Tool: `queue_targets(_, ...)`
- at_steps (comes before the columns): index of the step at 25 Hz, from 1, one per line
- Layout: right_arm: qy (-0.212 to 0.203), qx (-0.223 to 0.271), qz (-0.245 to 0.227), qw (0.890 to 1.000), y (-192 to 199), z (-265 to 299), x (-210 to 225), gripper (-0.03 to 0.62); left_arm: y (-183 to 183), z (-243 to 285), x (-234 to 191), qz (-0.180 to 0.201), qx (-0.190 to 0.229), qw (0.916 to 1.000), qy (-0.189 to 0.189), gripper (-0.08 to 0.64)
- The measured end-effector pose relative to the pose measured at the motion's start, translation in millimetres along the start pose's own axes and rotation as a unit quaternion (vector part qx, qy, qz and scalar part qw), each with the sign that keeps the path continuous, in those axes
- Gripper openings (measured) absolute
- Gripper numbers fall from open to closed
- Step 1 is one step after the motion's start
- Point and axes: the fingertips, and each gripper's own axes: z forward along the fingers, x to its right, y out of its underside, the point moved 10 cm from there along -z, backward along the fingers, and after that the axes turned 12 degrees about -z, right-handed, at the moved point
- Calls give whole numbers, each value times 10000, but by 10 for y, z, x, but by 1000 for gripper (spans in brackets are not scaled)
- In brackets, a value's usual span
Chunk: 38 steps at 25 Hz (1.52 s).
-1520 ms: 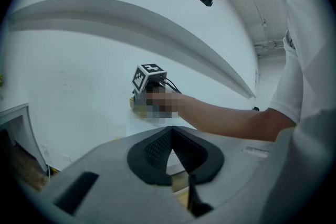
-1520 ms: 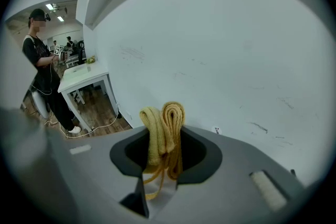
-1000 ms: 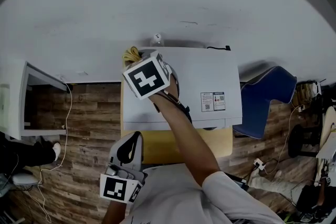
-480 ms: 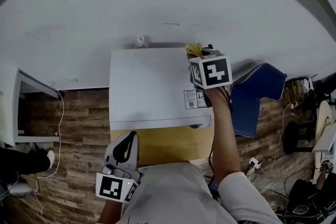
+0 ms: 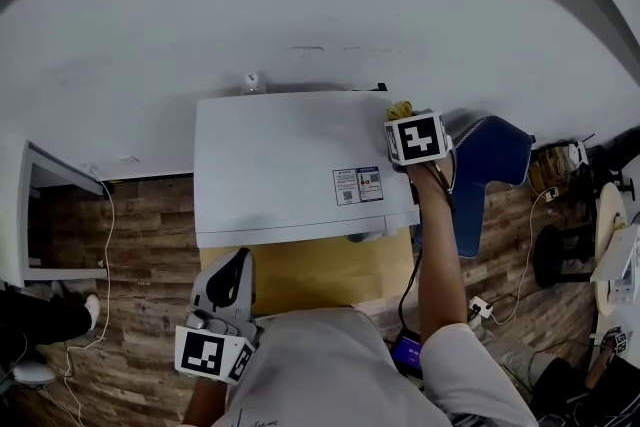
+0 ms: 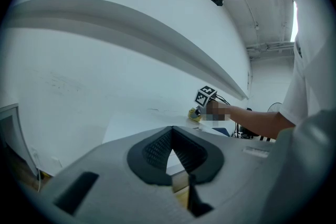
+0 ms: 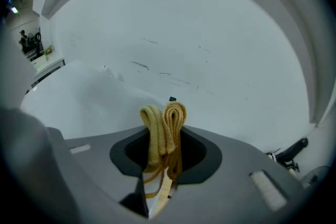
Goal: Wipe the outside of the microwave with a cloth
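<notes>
We find the right gripper pinching a cloth at the far right corner of the microwave. The left gripper hangs near, its jaws together and empty.

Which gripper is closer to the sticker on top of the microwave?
Right. The right gripper, pinching the yellow cloth, is at the microwave's back right corner, near the sticker. The left gripper hangs before its front.

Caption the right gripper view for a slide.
Right gripper shut on a folded yellow cloth, over the white microwave top, near the wall.
</notes>
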Motion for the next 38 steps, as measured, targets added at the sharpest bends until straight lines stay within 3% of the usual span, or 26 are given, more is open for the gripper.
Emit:
queue_targets(6, 135, -4, -95, 9999, -4, -6, -118, 118, -6, 27, 74, 53, 9, 9999, 157, -5)
queue_targets(9, 68, 58, 56, 9999, -3, -24, -166, 118, 24, 32, 85, 20, 0, 9998, 194, -5)
queue_targets(38, -535, 477, -506, 9961, -570, -102, -1122, 118, 80, -47, 39, 34, -22, 9999, 126, -5)
